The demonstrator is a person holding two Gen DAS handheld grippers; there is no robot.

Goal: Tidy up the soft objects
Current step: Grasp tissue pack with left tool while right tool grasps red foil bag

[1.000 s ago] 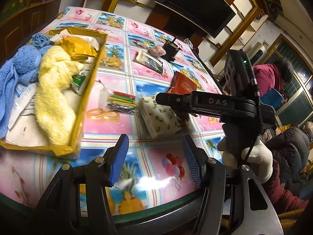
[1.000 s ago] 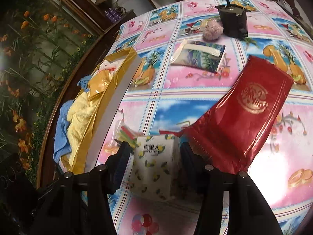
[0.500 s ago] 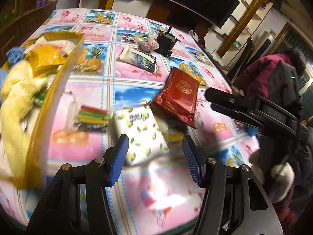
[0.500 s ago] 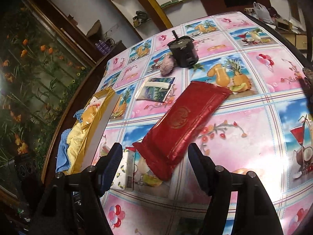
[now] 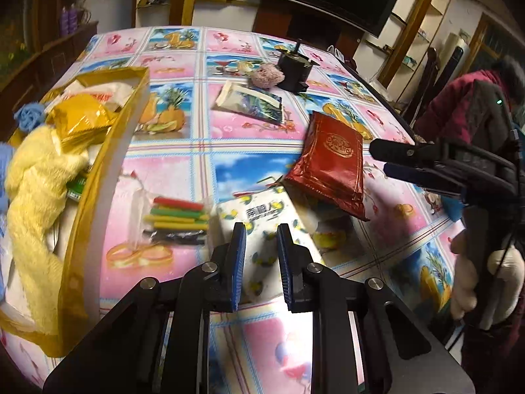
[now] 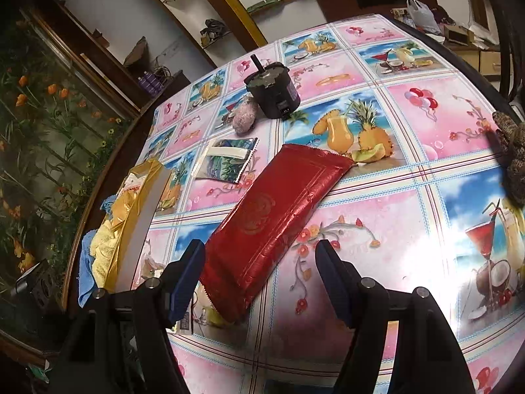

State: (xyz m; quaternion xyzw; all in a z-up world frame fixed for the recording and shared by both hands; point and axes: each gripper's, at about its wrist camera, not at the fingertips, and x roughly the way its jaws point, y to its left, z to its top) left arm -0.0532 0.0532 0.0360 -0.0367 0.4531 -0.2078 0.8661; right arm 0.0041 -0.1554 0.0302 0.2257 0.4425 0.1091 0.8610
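Observation:
My left gripper (image 5: 261, 264) is shut on a white tissue pack with a lemon print (image 5: 262, 220) near the table's front edge. A red foil pouch (image 5: 333, 161) lies just beyond it, one end over the pack. My right gripper (image 6: 261, 277) is open and empty, above the near end of the red pouch (image 6: 272, 216); in the left wrist view it (image 5: 393, 161) hovers at the right. A yellow box (image 5: 108, 170) on the left holds a yellow fluffy cloth (image 5: 36, 180), a blue cloth and packets.
A bag of coloured sticks (image 5: 174, 221) lies between box and tissue pack. Farther back are a printed sachet (image 5: 252, 101), a pink pompom (image 5: 265, 75) and a black device (image 5: 293, 67). A person in a red jacket (image 5: 459, 98) sits at the right. Table edge is near.
My left gripper moved right to the tissue pack and closed on it. My right gripper pulled back off the tissue pack, opened wide and moved right over the red pouch.

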